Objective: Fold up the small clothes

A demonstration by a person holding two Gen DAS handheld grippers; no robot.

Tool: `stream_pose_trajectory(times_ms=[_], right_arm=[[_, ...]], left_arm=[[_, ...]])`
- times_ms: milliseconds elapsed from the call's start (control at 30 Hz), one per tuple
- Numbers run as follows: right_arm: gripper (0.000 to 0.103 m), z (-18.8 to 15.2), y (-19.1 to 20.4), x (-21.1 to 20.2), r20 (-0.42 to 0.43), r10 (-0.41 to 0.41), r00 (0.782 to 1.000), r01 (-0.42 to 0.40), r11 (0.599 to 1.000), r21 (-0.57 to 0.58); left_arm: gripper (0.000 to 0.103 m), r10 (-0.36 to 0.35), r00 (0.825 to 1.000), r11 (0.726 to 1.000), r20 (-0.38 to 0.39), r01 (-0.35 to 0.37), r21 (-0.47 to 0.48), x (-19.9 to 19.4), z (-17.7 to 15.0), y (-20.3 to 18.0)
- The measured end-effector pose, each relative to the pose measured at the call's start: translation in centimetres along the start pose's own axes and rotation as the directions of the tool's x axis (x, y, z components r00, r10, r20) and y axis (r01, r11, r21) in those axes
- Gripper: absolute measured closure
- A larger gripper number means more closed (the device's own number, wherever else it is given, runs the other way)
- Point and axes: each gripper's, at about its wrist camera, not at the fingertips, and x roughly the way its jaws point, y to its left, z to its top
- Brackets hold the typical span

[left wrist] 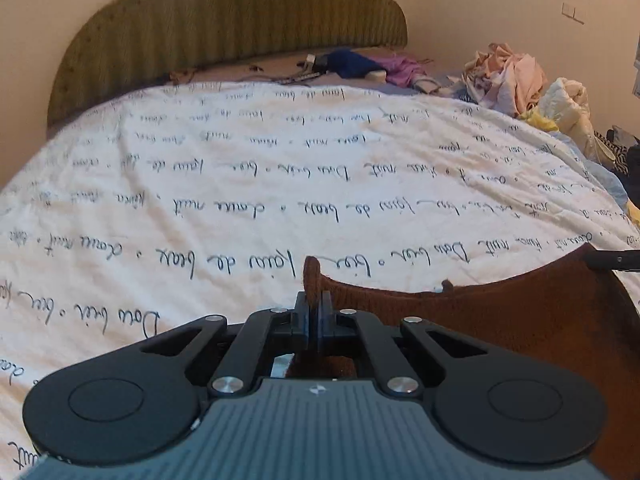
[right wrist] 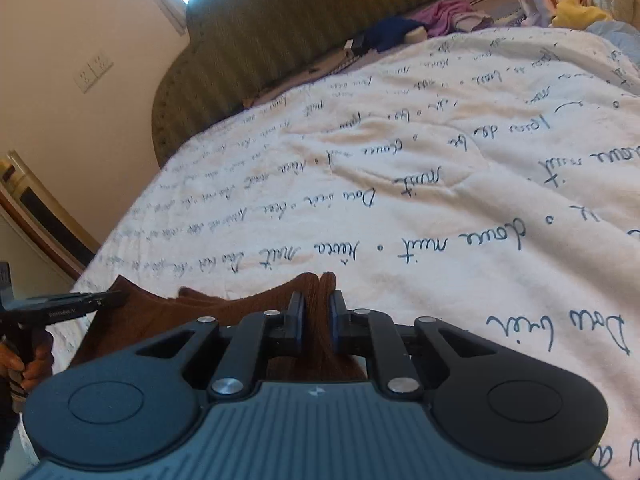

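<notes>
Nearest, the left tongs (left wrist: pixel 315 312) pinch a bunched corner of a brown knit (left wrist: pixel 500 320), and the right tongs (right wrist: pixel 318 316) pinch another bunch of it; the cloth hangs stretched between them just above the bed's near edge. Beyond spreads a white quilt (left wrist: pixel 280 168) with script. Far off stand a green headboard (left wrist: pixel 224 28) and, at far right, a clothes pile (left wrist: pixel 516 76).

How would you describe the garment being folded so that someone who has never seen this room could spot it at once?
Start at the bed with the white quilt printed in cursive writing. At its near edge, a brown knit garment hangs stretched between the left gripper and right gripper, each pinching a top corner. It is the only dark rust-brown cloth here; the pile by the headboard is pastel.
</notes>
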Motion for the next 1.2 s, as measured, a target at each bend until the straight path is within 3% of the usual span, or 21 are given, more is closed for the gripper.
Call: stream_pose_trajectory(times_ms=[67, 133, 200, 233, 300, 367, 433, 467, 533, 600, 667, 733, 767, 800, 867, 933, 1000, 1067, 1200], right_arm=[[0.092, -0.3, -1.4, -0.6, 0.020, -0.015, 1.000, 0.014, 0.999, 0.045], [0.091, -1.2, -3.1, 0.7, -0.028, -0.058, 0.998, 0.060, 0.995, 0.082], [0.090, -2.2, -3.7, 1.4, -0.021, -0.045, 0.999, 0.047, 0.993, 0.112], [0.087, -2.2, -3.6, 1.1, -0.005, -0.052, 0.999, 0.052, 0.991, 0.124], [0.067, -1.8, -2.7, -0.3, 0.005, -0.095, 0.995, 0.093, 0.986, 0.138], [0.061, -1.6, -1.0, -2.9, 0.088, -0.162, 0.983, 0.153, 0.983, 0.099], [0.060, -2.1, 1.3, -5.7, 0.206, -0.173, 0.963, 0.162, 0.984, 0.071], [0.058, -2.6, 2.5, -6.4, 0.233, -0.136, 0.963, 0.129, 0.991, 0.048], [0.052, -3.9, 4.7, -6.3, 0.243, -0.094, 0.965, 0.095, 0.995, 0.008], [0.052, -5.5, 5.7, -4.9, 0.215, -0.119, 0.969, 0.128, 0.991, -0.031], [0.052, -7.1, 5.3, -3.0, 0.166, -0.204, 0.965, 0.215, 0.975, -0.051], [0.053, -8.8, 4.0, -1.3, 0.132, -0.321, 0.938, 0.337, 0.934, -0.122], [0.053, -9.5, 3.1, -1.4, 0.148, -0.305, 0.941, 0.324, 0.936, -0.134], [0.053, -9.4, 2.0, -2.2, 0.154, -0.254, 0.955, 0.267, 0.961, -0.069], [0.053, -9.2, 1.1, -2.2, 0.152, -0.231, 0.961, 0.238, 0.971, -0.031], [0.052, -9.1, 2.1, -1.7, 0.138, -0.264, 0.955, 0.277, 0.957, -0.088], [0.051, -8.8, 3.4, -1.9, 0.119, -0.295, 0.948, 0.309, 0.942, -0.129], [0.050, -8.9, 4.6, -3.8, 0.126, -0.305, 0.944, 0.316, 0.945, -0.086], [0.025, -10.7, 7.7, -6.4, 0.188, -0.222, 0.957, 0.248, 0.960, -0.126]], left_arm=[[0.099, 0.057, 0.998, 0.997, -0.021, -0.055, 0.055, 1.5, -0.6, -0.9], [0.098, 0.135, 0.988, 0.983, -0.076, -0.124, 0.132, 4.3, -2.2, -1.8], [0.097, 0.164, 0.986, 0.974, -0.028, -0.157, 0.165, 4.0, -2.9, -2.5], [0.088, 0.167, 0.986, 0.973, -0.010, -0.163, 0.162, 3.0, -2.7, -2.5], [0.083, 0.179, 0.980, 0.971, 0.086, -0.190, 0.142, -0.2, -2.1, -2.3], [0.076, 0.212, 0.960, 0.970, 0.184, -0.229, 0.079, -4.4, -1.7, -2.2], [0.058, 0.160, 0.956, 0.987, 0.245, -0.159, -0.025, -8.0, -1.8, -2.3], [0.057, 0.130, 0.958, 0.991, 0.257, -0.124, -0.041, -8.8, -2.2, -2.8], [0.057, 0.105, 0.963, 0.994, 0.247, -0.102, -0.023, -8.9, -3.5, -4.6], [0.054, 0.085, 0.979, 0.996, 0.184, -0.091, 0.025, -7.0, -5.1, -6.3], [0.053, 0.124, 0.986, 0.990, 0.107, -0.130, 0.048, -4.1, -6.9, -6.3], [0.048, 0.190, 0.981, 0.978, 0.040, -0.193, 0.075, -1.1, -8.8, -5.2], [0.048, 0.167, 0.983, 0.985, 0.076, -0.170, 0.035, -1.3, -9.2, -4.2], [0.048, 0.158, 0.986, 0.987, 0.062, -0.159, 0.010, -1.2, -9.0, -3.7], [0.046, 0.182, 0.981, 0.983, 0.061, -0.184, 0.023, -0.8, -8.8, -3.9], [0.034, 0.232, 0.971, 0.971, 0.053, -0.235, 0.040, -0.6, -8.5, -4.4], [0.034, 0.248, 0.968, 0.968, 0.038, -0.249, 0.036, -1.6, -8.3, -4.4], [0.033, 0.252, 0.967, 0.967, 0.040, -0.253, 0.020, -3.6, -8.3, -4.7], [0.023, 0.215, 0.975, 0.976, 0.064, -0.216, 0.021, -5.9, -9.2, -7.3]])
